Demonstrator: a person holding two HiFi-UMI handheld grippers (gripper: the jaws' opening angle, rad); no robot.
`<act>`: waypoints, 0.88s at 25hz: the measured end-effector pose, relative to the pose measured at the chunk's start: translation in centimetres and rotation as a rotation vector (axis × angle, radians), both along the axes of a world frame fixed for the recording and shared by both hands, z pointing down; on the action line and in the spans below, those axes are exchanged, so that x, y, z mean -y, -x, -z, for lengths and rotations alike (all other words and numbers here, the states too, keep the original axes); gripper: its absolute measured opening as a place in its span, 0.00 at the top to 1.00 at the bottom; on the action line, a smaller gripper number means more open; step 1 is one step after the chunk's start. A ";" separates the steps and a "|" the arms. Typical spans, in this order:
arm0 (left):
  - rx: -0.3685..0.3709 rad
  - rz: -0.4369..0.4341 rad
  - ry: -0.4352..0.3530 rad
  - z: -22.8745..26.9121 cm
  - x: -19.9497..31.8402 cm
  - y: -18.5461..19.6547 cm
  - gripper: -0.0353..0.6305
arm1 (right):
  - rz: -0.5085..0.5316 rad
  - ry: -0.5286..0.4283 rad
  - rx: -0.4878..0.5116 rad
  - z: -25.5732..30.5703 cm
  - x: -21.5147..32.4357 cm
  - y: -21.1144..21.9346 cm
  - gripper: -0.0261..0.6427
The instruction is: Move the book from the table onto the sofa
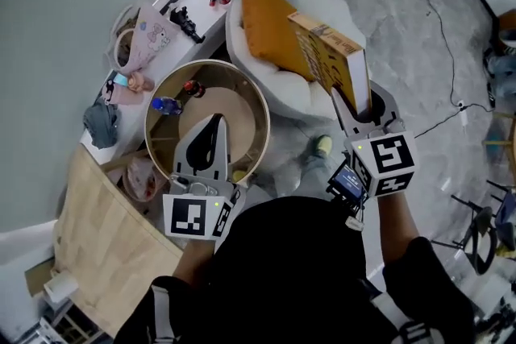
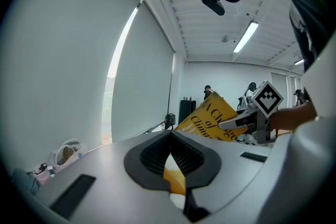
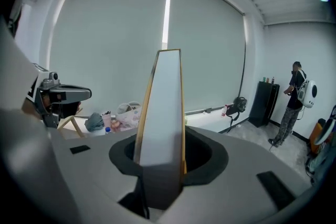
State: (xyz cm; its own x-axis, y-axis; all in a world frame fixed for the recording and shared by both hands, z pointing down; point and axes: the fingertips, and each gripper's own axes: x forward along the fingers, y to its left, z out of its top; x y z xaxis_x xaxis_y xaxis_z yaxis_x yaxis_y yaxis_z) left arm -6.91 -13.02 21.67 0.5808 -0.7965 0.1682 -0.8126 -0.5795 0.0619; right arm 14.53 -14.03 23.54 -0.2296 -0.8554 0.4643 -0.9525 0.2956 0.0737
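– Carrying is judged to be the step in hand: the book [image 1: 326, 60] is held clear of the table, raised ahead of the right gripper [image 1: 367, 110], whose jaws are clamped on its lower corner. Where is it to be put?

– The sofa [image 1: 334, 0] is seen just beyond and below those jaws. The book appears poised above its near edge, close beside the orange cushion [image 1: 270, 20], and is not yet laid down.

– How is the step best done?

– Only one corner is pinched, so the book is likely to swing or fan open if it is tilted sharply. It should be lowered flat onto the seat in front of the cushion. The jaws should be parted only once the weight is taken by the sofa.

– And the left gripper [image 1: 214, 123]?

– Its jaws are closed together with nothing held. It hangs over the round table [image 1: 256, 97], well to the left of the right gripper, and is not needed unless the book slips.

– What is shown of materials?

– A yellow cover and a white block of page edges are seen between the right jaws. A smooth surface is suggested, so a firm grip is advised. The sofa is white, rounded and plush-looking, so a soft landing may be expected. The table is pale wood with a raised rim.
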 end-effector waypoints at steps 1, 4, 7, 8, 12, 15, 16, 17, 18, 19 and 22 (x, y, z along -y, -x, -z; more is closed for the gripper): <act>0.005 -0.014 -0.004 0.3 0.2 -1.8 0.94 | -0.012 -0.006 0.004 0.1 0.0 -1.8 0.73; 0.027 -0.049 -0.021 1.6 1.1 -7.1 0.94 | -0.042 -0.017 0.029 0.8 0.2 -6.8 0.73; 0.051 -0.084 -0.035 2.7 2.2 -13.4 0.94 | -0.070 -0.023 0.053 1.5 0.3 -12.5 0.73; 0.060 -0.096 -0.043 3.0 2.5 -15.6 0.94 | -0.078 -0.026 0.059 1.7 0.2 -14.6 0.73; 0.094 -0.134 -0.071 3.9 3.1 -24.2 0.94 | -0.112 -0.039 0.084 1.8 -0.5 -22.9 0.73; 0.106 -0.141 -0.074 4.1 3.3 -28.7 0.94 | -0.137 -0.039 0.088 1.2 -0.7 -28.2 0.73; 0.109 -0.143 -0.075 4.1 3.3 -29.7 0.94 | -0.145 -0.037 0.085 1.0 -0.8 -29.6 0.73; 0.116 -0.145 -0.079 4.2 3.3 -30.5 0.94 | -0.152 -0.033 0.084 0.9 -0.9 -30.6 0.73; 0.127 -0.147 -0.085 4.4 3.3 -31.1 0.94 | -0.156 -0.029 0.086 0.7 -1.0 -31.5 0.73; 0.140 -0.151 -0.090 4.5 3.4 -31.6 0.94 | -0.159 -0.025 0.088 0.5 -1.0 -32.1 0.73; 0.157 -0.165 -0.087 4.7 3.8 -32.5 0.94 | -0.168 -0.012 0.096 -0.5 -0.7 -33.4 0.73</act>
